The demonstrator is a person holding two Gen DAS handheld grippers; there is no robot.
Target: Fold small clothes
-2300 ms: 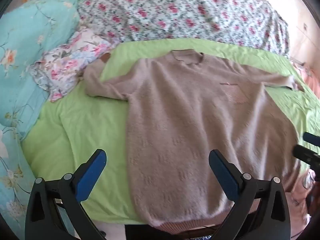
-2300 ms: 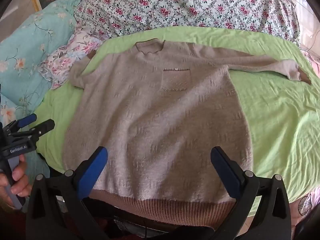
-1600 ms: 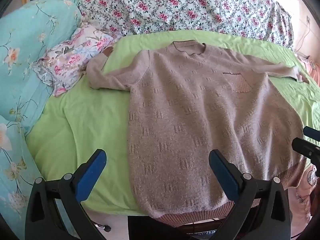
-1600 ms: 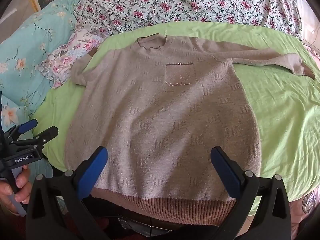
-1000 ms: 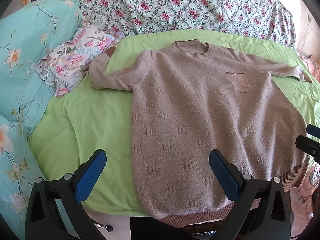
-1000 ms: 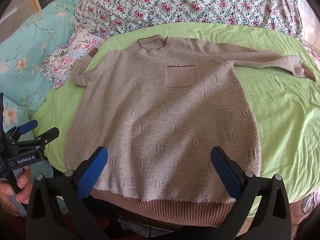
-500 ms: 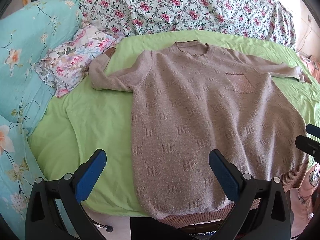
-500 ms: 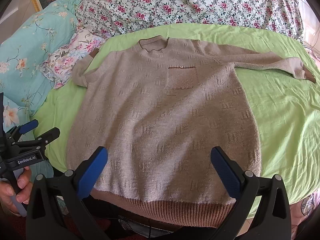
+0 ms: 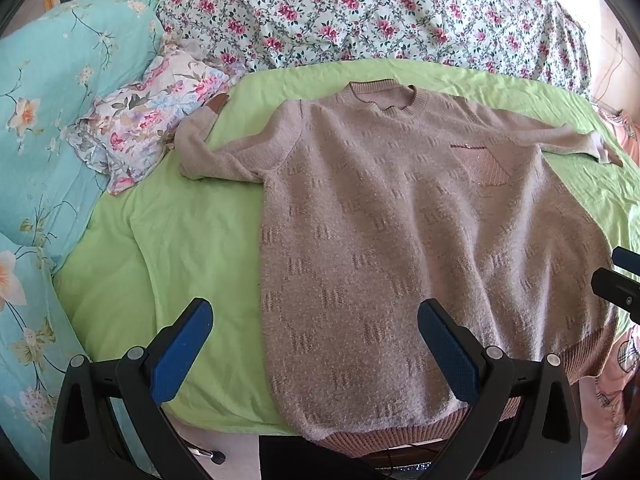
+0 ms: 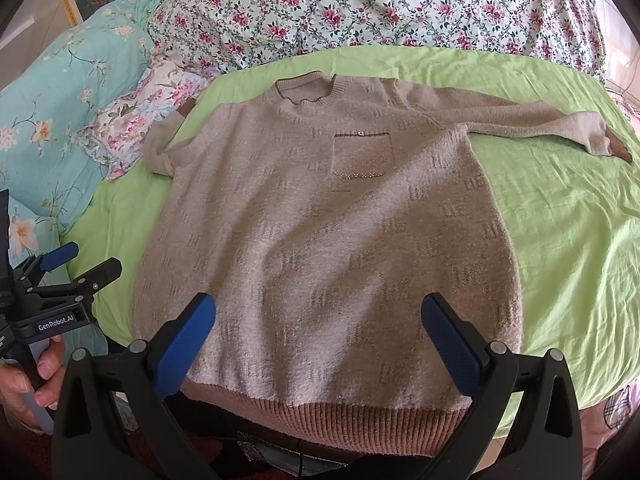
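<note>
A beige knit sweater [image 9: 400, 232] with a chest pocket [image 10: 362, 156] lies flat, front up, on a green bed sheet [image 9: 192, 240]; it also shows in the right wrist view [image 10: 320, 248]. Its right sleeve [image 10: 540, 124] stretches out sideways; its left sleeve [image 9: 208, 148] bends up toward the pillows. My left gripper [image 9: 312, 344] is open and empty, hovering over the sweater's lower left edge. My right gripper [image 10: 320, 336] is open and empty above the ribbed hem [image 10: 320, 412].
A rose-print quilt [image 9: 360, 12] is heaped at the head of the bed. A turquoise floral duvet [image 9: 52, 100] and a small flowered pillow [image 9: 140, 128] lie along the left. The bed's near edge runs under the hem.
Both grippers have drawn back and steadied slightly; the sweater has settled flat. Both grippers stay open.
</note>
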